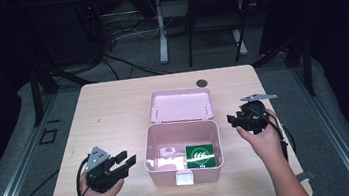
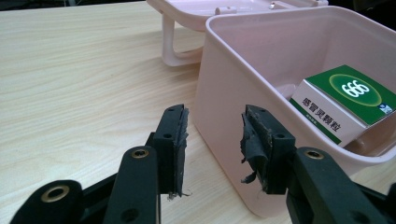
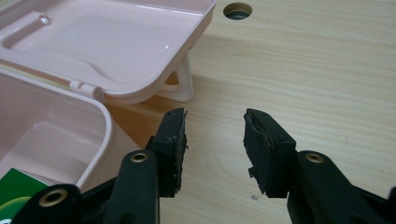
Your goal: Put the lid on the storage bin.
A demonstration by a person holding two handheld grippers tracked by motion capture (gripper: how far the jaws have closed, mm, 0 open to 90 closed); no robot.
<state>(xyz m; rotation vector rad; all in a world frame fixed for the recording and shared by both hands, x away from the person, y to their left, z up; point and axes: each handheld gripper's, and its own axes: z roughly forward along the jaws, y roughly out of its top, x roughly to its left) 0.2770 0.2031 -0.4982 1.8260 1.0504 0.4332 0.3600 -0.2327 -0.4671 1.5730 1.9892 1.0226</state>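
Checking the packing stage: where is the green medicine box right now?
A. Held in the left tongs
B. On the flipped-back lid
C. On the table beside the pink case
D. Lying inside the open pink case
D: the green medicine box lies on the floor of the open pink case; both tongs are empty.

Light wood-grain table (image 1: 113, 110), filling the centre of the frame. At mid-frame, a pink box (image 1: 163, 167) stands directly on it, its lid (image 1: 180, 105) folded back toward the upper edge. A dark round hole (image 1: 202, 82) lies just above the lid.
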